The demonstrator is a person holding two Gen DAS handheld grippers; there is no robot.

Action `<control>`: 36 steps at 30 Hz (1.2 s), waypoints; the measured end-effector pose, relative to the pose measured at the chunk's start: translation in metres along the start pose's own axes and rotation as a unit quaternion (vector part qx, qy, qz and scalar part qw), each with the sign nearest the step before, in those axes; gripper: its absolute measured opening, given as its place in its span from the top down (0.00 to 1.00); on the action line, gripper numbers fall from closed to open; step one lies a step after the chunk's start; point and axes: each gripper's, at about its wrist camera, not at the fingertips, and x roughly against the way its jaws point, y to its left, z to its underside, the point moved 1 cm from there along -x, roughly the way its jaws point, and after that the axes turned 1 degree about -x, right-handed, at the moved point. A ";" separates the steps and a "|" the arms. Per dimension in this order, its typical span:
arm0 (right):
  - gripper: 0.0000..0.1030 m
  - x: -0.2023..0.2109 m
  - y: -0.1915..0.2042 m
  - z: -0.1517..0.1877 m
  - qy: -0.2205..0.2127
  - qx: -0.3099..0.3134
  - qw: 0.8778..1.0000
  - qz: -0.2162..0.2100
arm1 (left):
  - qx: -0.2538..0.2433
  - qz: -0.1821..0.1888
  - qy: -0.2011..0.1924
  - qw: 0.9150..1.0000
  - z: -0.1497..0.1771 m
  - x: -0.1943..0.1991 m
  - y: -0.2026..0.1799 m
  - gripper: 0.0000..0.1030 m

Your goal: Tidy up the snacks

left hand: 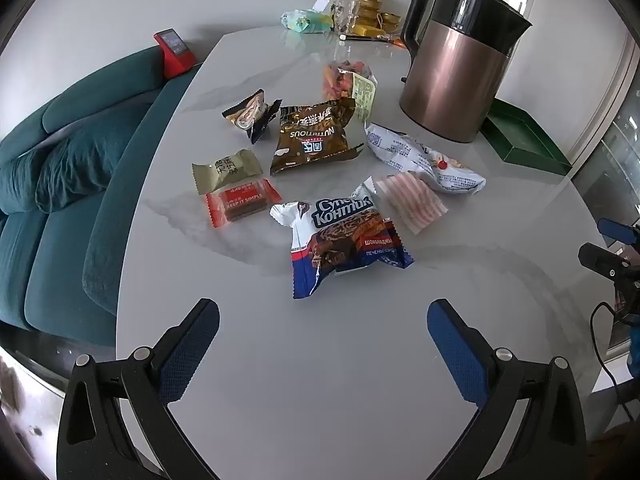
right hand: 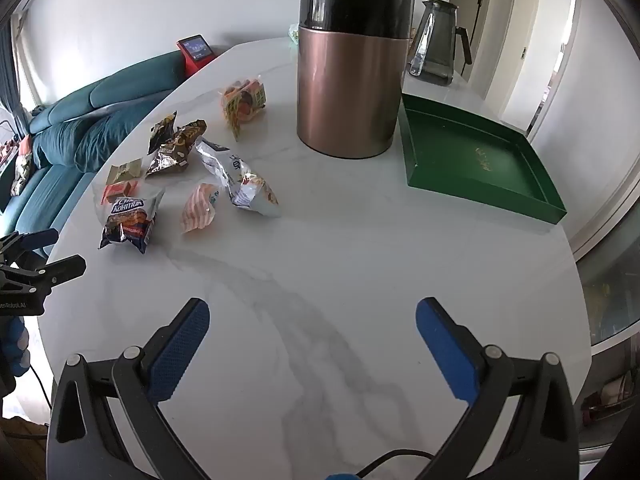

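Scattered mid-frame across the marble table (left hand: 320, 360): snack packets (left hand: 344, 240), apparently awaiting sorting into the empty green tray (right hand: 472, 156), right of the copper kettle (right hand: 352, 88). Poised low in frame, spread wide and empty: left gripper (left hand: 323, 336), right gripper (right hand: 313, 330). Partly hidden behind the kettle: far-edge clutter.

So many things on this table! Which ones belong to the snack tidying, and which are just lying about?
For the job: blue biscuit pack, striped packet, white bag, brown nut bag, red bar, green tray.

Lying about: kettle, glass jug, red clock.
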 end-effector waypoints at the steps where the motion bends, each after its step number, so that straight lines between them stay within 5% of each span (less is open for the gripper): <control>1: 0.00 0.000 0.000 0.000 -0.001 0.000 1.000 0.001 | 0.000 0.001 0.001 1.000 0.000 0.000 0.000 0.01; 36: 0.00 0.004 0.001 0.005 -0.003 -0.001 1.000 0.000 | 0.009 -0.007 0.012 1.000 0.003 -0.002 0.001 0.01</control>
